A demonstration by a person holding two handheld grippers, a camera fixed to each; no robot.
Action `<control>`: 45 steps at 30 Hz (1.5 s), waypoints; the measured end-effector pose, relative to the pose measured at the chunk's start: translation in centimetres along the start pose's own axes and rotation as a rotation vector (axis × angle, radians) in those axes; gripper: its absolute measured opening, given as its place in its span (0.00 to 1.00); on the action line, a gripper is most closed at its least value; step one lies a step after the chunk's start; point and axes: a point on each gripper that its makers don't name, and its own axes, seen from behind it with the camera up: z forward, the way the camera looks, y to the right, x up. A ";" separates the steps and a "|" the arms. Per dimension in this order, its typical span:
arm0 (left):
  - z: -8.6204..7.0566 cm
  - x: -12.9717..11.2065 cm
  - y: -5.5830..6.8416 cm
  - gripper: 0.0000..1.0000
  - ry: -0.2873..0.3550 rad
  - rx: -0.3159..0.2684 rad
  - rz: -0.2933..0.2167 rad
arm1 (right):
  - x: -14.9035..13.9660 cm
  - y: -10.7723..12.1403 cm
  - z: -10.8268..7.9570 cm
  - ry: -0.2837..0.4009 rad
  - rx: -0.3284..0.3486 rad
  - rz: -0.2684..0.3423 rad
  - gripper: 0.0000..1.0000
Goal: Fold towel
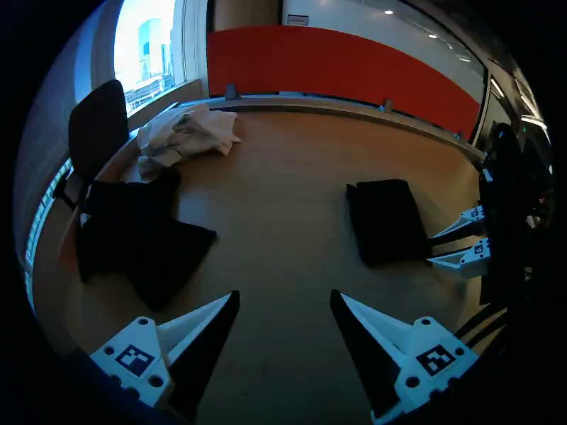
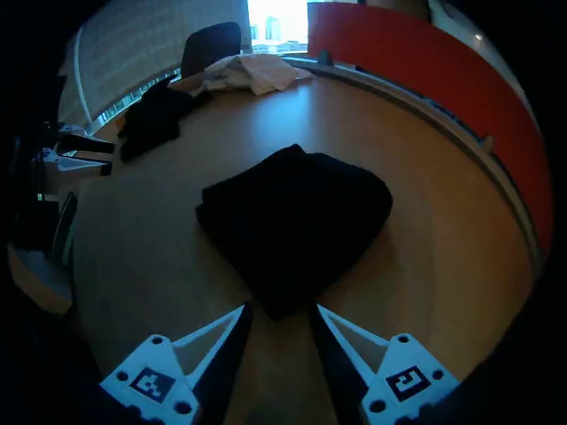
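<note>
In the left gripper view, a dark chair (image 1: pixel 96 127) is seen at the far left, beside the wooden table (image 1: pixel 283 191). A dark crumpled cloth (image 1: pixel 135 234) is spread on the table's left side, and a heap of pale cloths (image 1: pixel 188 131) is piled behind it near the window (image 1: pixel 145 49). The left gripper (image 1: pixel 283 294) is held over bare wood at the bottom centre, its jaws spread wide with nothing between them. To the right of centre, the folded black towel (image 1: pixel 386 219) is laid flat on the table, well apart from the other cloths. It is seen as a rectangle whose long axis runs from the red partition (image 1: pixel 340 67) at the back towards the near edge, leaning slightly. Just beside its right edge, the right gripper (image 1: pixel 434 249) is pointed at it with its jaws parted. In the right gripper view, the left gripper is seen at the far left, with the dark crumpled cloth and pale cloths beyond it. The towel is seen in the middle, corner-on, with its nearest corner pointed straight at the gap between the right gripper's own fingertips. Those jaws are held open on either side of that corner and are not pressed on it. The red partition is curved along the right.
</note>
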 end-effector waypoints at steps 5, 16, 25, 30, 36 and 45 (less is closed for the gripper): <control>0.0 0.1 0.0 0.94 0.002 -0.002 -0.001 | -0.3 0.1 -0.1 -0.001 -0.007 0.011 0.46; 0.0 0.1 0.1 0.94 0.001 -0.006 0.004 | -0.4 0.1 -0.1 0.006 -0.013 0.038 0.25; 0.1 0.3 0.2 0.94 0.003 -0.010 0.004 | -0.4 0.4 -0.1 0.006 -0.023 0.059 0.07; 0.1 0.4 0.2 0.94 0.005 -0.011 0.009 | -0.1 0.4 -0.3 0.016 -0.017 0.067 0.07; 0.0 0.6 0.2 0.94 0.008 -0.012 0.008 | 1.6 0.7 -1.2 0.045 -0.022 0.049 0.07; -0.2 1.0 0.1 0.94 0.017 -0.012 0.013 | 7.0 1.5 -3.9 0.133 -0.031 0.014 0.07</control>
